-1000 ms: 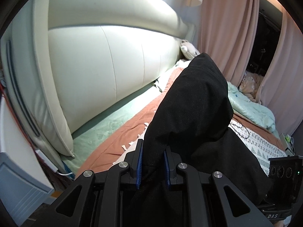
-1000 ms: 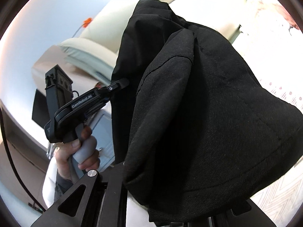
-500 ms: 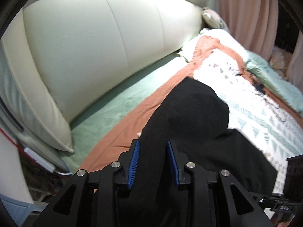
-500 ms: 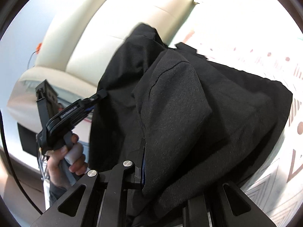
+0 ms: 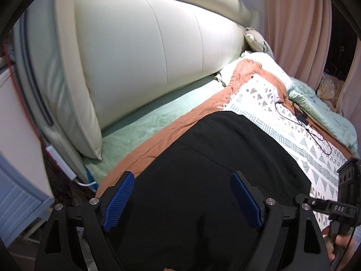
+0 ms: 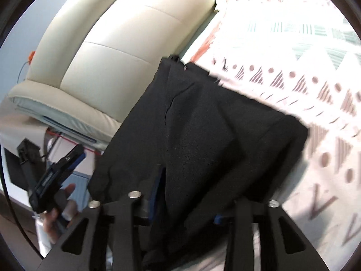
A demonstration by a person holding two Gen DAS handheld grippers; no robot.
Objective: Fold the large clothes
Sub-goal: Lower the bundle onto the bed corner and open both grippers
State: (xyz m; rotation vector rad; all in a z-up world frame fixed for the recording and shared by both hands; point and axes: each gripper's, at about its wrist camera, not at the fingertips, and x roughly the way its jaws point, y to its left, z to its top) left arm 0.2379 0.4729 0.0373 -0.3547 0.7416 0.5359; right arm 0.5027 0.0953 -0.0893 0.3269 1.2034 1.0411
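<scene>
A large black garment (image 5: 216, 162) lies folded on the bed's patterned white blanket (image 5: 300, 133); it also shows in the right wrist view (image 6: 209, 135). My left gripper (image 5: 182, 194) is open, its blue pads (image 5: 118, 197) spread wide above the garment's near edge. My right gripper (image 6: 187, 198) is open too, with black cloth still lying loosely between its pads. The left gripper also shows in the right wrist view (image 6: 65, 164), off the garment's left side.
A cream padded headboard (image 5: 146, 56) runs along the left. A rust blanket (image 5: 171, 131) and green sheet (image 5: 144, 124) lie beside the garment. A black cable (image 5: 300, 122) lies on the patterned blanket. Pink curtains (image 5: 293, 22) hang beyond the bed.
Both grippers lowered the lifted garment onto the bed. The left gripper opened wide and let go of the cloth; the right gripper's jaws also spread apart.
</scene>
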